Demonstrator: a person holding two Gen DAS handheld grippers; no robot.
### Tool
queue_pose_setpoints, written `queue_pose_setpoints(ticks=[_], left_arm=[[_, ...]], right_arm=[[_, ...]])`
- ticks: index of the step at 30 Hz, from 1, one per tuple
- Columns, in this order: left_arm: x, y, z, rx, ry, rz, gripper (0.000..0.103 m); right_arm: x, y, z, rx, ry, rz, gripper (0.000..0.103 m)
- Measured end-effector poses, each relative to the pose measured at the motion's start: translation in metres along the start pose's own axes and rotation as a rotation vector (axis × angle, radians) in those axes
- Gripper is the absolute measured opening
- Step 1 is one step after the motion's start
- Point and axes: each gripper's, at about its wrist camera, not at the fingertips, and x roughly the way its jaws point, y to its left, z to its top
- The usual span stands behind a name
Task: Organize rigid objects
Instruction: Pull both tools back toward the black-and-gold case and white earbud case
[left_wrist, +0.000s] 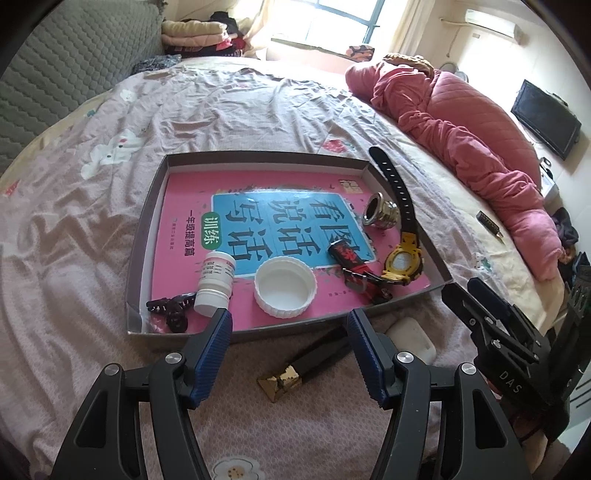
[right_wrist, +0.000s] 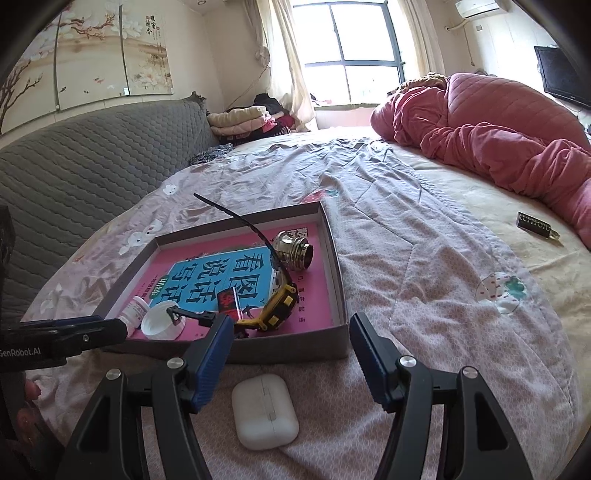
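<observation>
A shallow grey box (left_wrist: 147, 229) (right_wrist: 338, 273) lies on the bed with a pink book in it. On the book lie a white pill bottle (left_wrist: 215, 281), a white lid (left_wrist: 285, 287), a black hair clip (left_wrist: 173, 308), a red-black item (left_wrist: 347, 258), a yellow watch (left_wrist: 402, 260) (right_wrist: 280, 301) and a metal fitting (left_wrist: 380, 212) (right_wrist: 297, 252). A black-and-gold stick (left_wrist: 306, 363) lies on the bedsheet between my open left gripper's (left_wrist: 290, 354) fingers. A white earbud case (right_wrist: 264, 410) (left_wrist: 412, 341) lies between my open right gripper's (right_wrist: 291, 360) fingers. Both grippers are empty.
A dark keychain tag (right_wrist: 535, 224) (left_wrist: 489, 220) lies far right on the sheet. A pink quilt (right_wrist: 498, 136) is heaped along the right. A grey quilted headboard (right_wrist: 74, 166) runs on the left. The right gripper's body (left_wrist: 517, 339) shows in the left wrist view.
</observation>
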Motion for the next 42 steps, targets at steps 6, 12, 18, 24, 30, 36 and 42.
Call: queue_pose_setpoints(ticks=[6,12,18,24,30,36,42], left_arm=[[-0.012,-0.003,-0.005,0.005,-0.008,0.000,0.067],[-0.022,-0.002,-0.013,0.003,-0.016,-0.001,0.070],[-0.029,0.000,-0.022,0.000,-0.018,-0.002,0.070],[-0.032,0.000,-0.031,0.010,-0.011,0.003,0.071],[-0.032,0.003,-0.042,0.018,0.000,0.005,0.071],[-0.031,0.006,-0.058,0.007,0.014,0.010,0.071],[-0.026,0.007,-0.071,0.017,0.041,0.006,0.071]], right_arm=[[-0.014,0.000,-0.004,0.023,-0.015,0.015,0.065],[-0.028,0.005,-0.009,0.038,-0.028,0.041,0.065],[-0.037,0.010,-0.015,0.045,-0.021,0.058,0.065],[-0.039,0.019,-0.020,0.021,-0.002,0.060,0.065],[-0.042,0.027,-0.025,0.001,0.010,0.058,0.065],[-0.046,0.035,-0.030,-0.020,0.019,0.059,0.065],[-0.049,0.043,-0.035,-0.041,0.034,0.065,0.065]])
